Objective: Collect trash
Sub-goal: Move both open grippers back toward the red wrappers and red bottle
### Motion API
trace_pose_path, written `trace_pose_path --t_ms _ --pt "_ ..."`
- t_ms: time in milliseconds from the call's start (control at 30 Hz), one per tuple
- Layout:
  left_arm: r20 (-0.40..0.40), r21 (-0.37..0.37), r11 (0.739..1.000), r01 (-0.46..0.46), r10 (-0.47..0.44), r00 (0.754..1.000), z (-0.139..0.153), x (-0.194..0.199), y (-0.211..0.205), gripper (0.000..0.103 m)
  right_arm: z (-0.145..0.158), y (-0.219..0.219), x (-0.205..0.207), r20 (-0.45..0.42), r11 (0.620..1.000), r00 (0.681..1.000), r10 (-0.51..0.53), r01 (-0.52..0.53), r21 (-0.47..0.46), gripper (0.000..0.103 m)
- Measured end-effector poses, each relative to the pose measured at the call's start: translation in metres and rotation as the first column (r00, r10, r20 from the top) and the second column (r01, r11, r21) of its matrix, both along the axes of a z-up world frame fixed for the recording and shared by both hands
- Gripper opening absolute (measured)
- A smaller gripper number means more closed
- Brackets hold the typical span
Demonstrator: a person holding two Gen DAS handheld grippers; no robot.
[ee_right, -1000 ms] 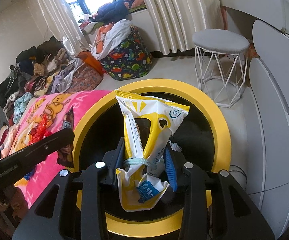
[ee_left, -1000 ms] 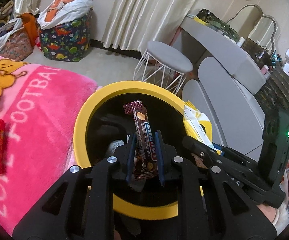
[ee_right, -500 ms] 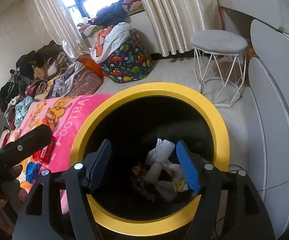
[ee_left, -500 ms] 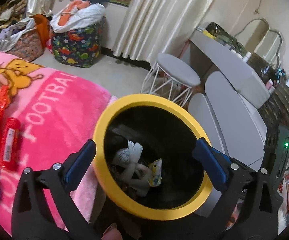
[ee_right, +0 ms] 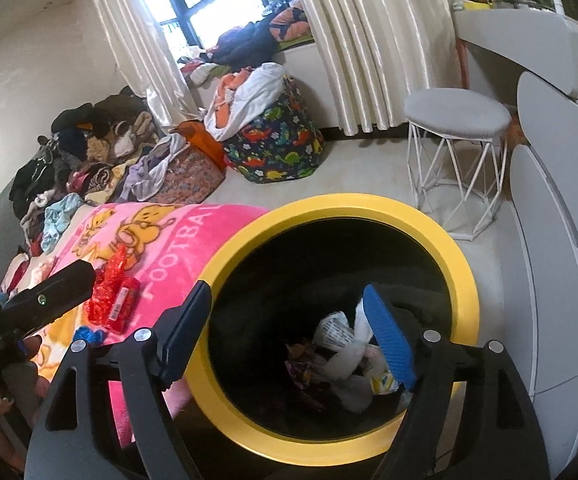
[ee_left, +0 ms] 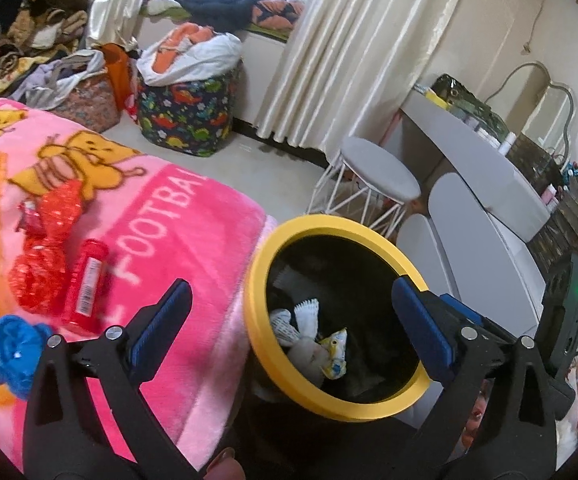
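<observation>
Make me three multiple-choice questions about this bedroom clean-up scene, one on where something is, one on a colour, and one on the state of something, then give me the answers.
1. Where does the red tube lie?
A. on the pink blanket
B. inside the bin
C. on the grey stool

2. What colour is the rim of the bin?
A. white
B. yellow
C. blue

3. What is between the fingers of the left gripper?
A. a chocolate wrapper, clamped
B. a red tube, clamped
C. nothing, the fingers stand wide apart

Answers:
1. A, the tube rests on the pink blanket beside crumpled red wrappers, outside the bin.
2. B, a yellow ring runs round the black inside of the bin.
3. C, the blue pads stand far apart with no wrapper touching them; the trash lies down in the bin. The right gripper is opening too, with nothing held.
</observation>
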State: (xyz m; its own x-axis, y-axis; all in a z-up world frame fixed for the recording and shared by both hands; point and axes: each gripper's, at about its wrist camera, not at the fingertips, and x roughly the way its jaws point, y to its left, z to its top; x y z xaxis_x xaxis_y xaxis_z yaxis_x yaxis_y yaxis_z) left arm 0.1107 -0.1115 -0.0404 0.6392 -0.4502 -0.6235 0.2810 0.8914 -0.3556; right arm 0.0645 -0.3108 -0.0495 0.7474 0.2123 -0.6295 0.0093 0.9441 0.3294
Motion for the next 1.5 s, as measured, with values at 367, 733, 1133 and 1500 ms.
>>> trace_pose_path --t_ms 367,733,1133,1500 --pt "0.049 -0.008 0.996 -0.091 0.091 0.995 0.018 -0.007 0.039 0.092 0.015 0.038 0.001 0.035 0.996 0.995 0.088 -0.087 -0.029 0.076" --pt "0.062 -0.031 0.985 -0.17 0.171 0.983 0.022 -0.007 0.075 0.092 0.022 0.078 0.004 0.043 0.983 0.983 0.176 -0.173 -0.063 0.077" --pt "0.053 -0.059 0.966 -0.251 0.254 0.966 0.017 -0.008 0.121 0.092 0.022 0.125 0.013 0.041 0.962 0.964 0.264 -0.26 -0.087 0.077" --pt "0.003 -0.069 0.938 -0.34 0.341 0.94 0.001 -0.006 0.176 0.086 0.01 0.171 0.027 0.014 0.935 0.94 0.341 -0.338 -0.108 0.077"
